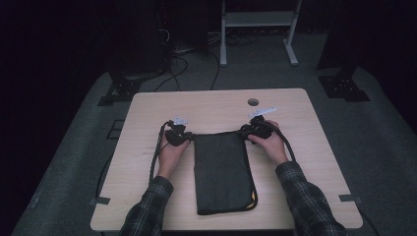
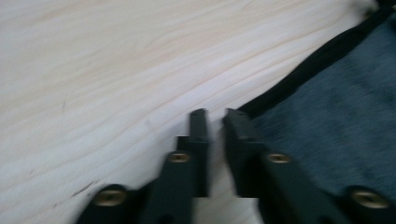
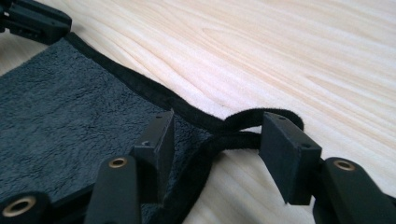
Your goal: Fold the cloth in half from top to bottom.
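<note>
Two forearms in plaid sleeves enter from the bottom of the frame. The left gripper (image 1: 178, 134), mid-left, has jaws nearly together; the right gripper (image 1: 254, 130), mid-right, has jaws spread apart.

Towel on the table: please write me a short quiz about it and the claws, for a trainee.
1. True or false: the right claw is open, with the hem of the dark towel between its jaws.
2. Which colour shows at the towel's near right edge? A yellow, B red, C white.
3. Fill in: the towel lies on a ____ table.
Key: 1 true; 2 A; 3 wooden.
</note>
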